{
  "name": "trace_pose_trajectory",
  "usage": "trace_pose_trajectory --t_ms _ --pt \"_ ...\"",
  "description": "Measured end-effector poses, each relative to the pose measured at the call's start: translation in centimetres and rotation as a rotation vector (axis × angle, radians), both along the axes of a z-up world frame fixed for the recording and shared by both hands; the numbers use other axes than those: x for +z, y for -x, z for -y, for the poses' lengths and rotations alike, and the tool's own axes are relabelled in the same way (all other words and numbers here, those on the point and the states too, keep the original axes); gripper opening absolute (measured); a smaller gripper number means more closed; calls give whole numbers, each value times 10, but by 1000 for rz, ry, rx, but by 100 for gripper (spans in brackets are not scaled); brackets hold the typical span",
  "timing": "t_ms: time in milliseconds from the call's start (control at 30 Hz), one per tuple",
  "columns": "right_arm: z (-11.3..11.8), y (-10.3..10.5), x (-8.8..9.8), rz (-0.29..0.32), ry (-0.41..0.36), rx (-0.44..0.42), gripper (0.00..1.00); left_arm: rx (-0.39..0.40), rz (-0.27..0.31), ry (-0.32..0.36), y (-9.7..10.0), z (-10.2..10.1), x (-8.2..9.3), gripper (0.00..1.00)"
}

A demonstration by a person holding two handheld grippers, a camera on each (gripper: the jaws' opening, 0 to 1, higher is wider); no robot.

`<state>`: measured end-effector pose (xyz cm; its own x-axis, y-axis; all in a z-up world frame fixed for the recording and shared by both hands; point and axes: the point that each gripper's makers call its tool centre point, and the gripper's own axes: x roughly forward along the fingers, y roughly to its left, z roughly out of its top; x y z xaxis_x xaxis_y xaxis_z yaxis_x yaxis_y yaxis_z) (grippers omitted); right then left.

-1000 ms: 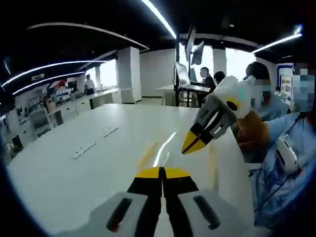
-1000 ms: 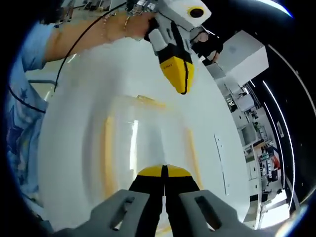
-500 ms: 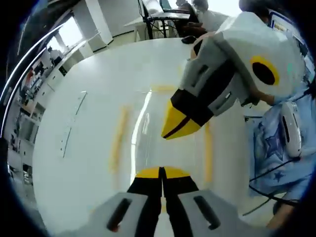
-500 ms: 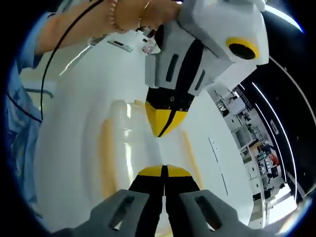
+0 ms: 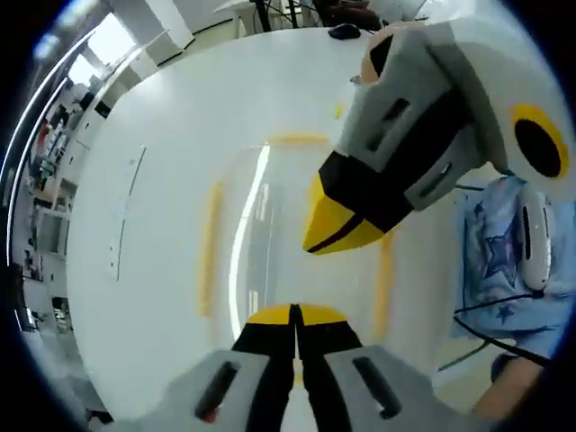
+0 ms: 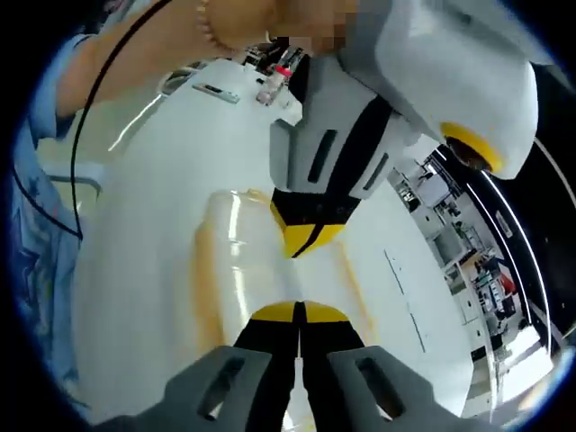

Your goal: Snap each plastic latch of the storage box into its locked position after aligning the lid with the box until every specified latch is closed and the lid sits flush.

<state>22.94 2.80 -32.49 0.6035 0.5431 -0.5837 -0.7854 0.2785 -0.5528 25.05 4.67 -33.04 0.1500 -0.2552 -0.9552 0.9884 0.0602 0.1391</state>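
Note:
A clear plastic storage box [image 5: 265, 225] with yellow latches lies on the white table [image 5: 135, 135]. One yellow latch [image 5: 211, 247] runs along its left side, another [image 5: 385, 270] along its right, a third [image 5: 297, 139] at the far end. My left gripper [image 5: 294, 312] is shut just above the lid. My right gripper [image 5: 315, 245] comes in from the right, shut, its yellow tips over the lid's middle. In the right gripper view the box [image 6: 238, 261] lies below my shut right gripper [image 6: 298, 310], with the left gripper [image 6: 301, 250] tip to tip just beyond it.
A person's blue starred sleeve [image 5: 499, 270] and a cable are at the table's right edge. A dark mouse [image 5: 345, 31] lies at the far end. Small items [image 6: 274, 76] sit beyond the box. Desks and shelves stand past the table [image 6: 477, 279].
Both views have tipped down onto the box. The two grippers have come closer together over the lid, each looming larger in the other's view. Both stay shut.

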Motion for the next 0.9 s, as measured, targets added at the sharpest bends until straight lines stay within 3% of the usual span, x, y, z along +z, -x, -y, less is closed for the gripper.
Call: trace_pose_trajectory --t_ms 100,133,233,367,700,900 --pt "-3 11 2 49 -81 -12 0 5 0 -11 2 -1 -1 0" --pt "3 9 5 110 -88 -63 0 -8 9 -23 4 -1 -2 0" --pt "7 17 6 166 -127 -101 0 -12 14 -47 3 1 -2 0" --pt "10 25 9 287 -165 -151 0 14 -5 -56 0 1 -2 0" --pt "3 50 3 409 -242 -181 0 22 -8 -62 4 0 -4 0" --pt "-2 56 -9 411 -243 -186 0 29 -22 -81 2 0 -5 0"
